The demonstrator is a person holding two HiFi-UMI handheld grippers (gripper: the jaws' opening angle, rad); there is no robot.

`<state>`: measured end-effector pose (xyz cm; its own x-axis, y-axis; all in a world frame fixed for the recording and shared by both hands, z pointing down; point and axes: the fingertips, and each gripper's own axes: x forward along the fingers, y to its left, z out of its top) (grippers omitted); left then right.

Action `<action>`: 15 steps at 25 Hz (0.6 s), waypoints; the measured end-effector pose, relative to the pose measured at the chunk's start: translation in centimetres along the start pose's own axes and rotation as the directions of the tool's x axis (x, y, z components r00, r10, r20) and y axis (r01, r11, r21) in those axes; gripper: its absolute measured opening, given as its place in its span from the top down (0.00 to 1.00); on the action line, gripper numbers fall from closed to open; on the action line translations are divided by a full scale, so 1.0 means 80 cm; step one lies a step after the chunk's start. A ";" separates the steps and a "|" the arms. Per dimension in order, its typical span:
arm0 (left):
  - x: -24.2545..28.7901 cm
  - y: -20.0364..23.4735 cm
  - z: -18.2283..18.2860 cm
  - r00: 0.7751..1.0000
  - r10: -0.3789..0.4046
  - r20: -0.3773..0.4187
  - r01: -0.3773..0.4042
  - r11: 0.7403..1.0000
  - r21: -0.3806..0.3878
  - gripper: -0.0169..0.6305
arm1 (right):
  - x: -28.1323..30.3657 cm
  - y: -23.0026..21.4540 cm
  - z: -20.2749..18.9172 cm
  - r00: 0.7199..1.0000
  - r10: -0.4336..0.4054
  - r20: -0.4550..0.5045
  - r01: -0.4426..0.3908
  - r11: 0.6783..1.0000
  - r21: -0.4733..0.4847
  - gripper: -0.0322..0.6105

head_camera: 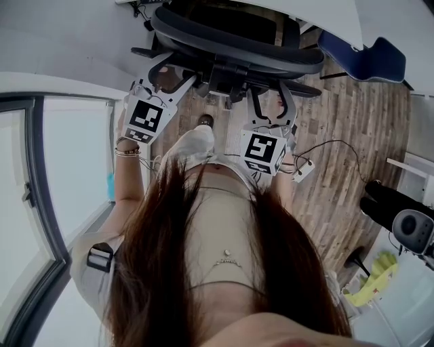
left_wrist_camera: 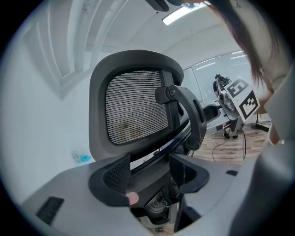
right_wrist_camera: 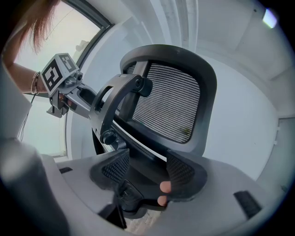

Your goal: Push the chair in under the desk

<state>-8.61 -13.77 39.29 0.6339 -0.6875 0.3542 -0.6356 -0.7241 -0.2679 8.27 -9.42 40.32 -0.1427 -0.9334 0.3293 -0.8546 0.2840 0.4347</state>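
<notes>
The black mesh office chair (head_camera: 230, 41) stands at the top of the head view, its back towards me. My left gripper (head_camera: 166, 78) reaches the back's left side and my right gripper (head_camera: 271, 108) its right side. In the left gripper view the chair's mesh back (left_wrist_camera: 133, 110) rises close ahead. There the left gripper (left_wrist_camera: 150, 173) is open, its jaws apart on either side of the dark lower frame. The right gripper (right_wrist_camera: 147, 170) is open the same way below the mesh back (right_wrist_camera: 170, 106). A white surface (head_camera: 380, 17) beyond the chair may be the desk.
A blue chair (head_camera: 366, 57) sits at the upper right on the wood floor (head_camera: 359, 129), where a thin cable (head_camera: 339, 146) runs. A glass wall (head_camera: 68, 203) borders the left. Black equipment (head_camera: 400, 210) and a yellow-green item (head_camera: 376, 281) stand at the right.
</notes>
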 end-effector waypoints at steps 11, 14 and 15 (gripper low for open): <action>0.012 0.012 0.002 1.000 -0.001 0.001 0.001 1.000 -0.002 0.57 | 0.015 -0.006 0.004 1.000 -0.003 0.003 0.003 1.000 0.000 0.55; 0.016 0.016 0.003 1.000 -0.002 0.000 0.002 1.000 -0.001 0.57 | 0.020 -0.007 0.006 1.000 -0.004 0.006 0.004 1.000 0.001 0.55; 0.016 0.017 0.003 1.000 -0.002 0.000 0.002 1.000 -0.001 0.57 | 0.021 -0.008 0.007 1.000 -0.005 0.006 0.005 1.000 0.001 0.55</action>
<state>-8.55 -15.69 39.15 0.6353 -0.6861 0.3545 -0.6347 -0.7254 -0.2665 8.28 -11.30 40.17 -0.1417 -0.9361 0.3220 -0.8560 0.2793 0.4351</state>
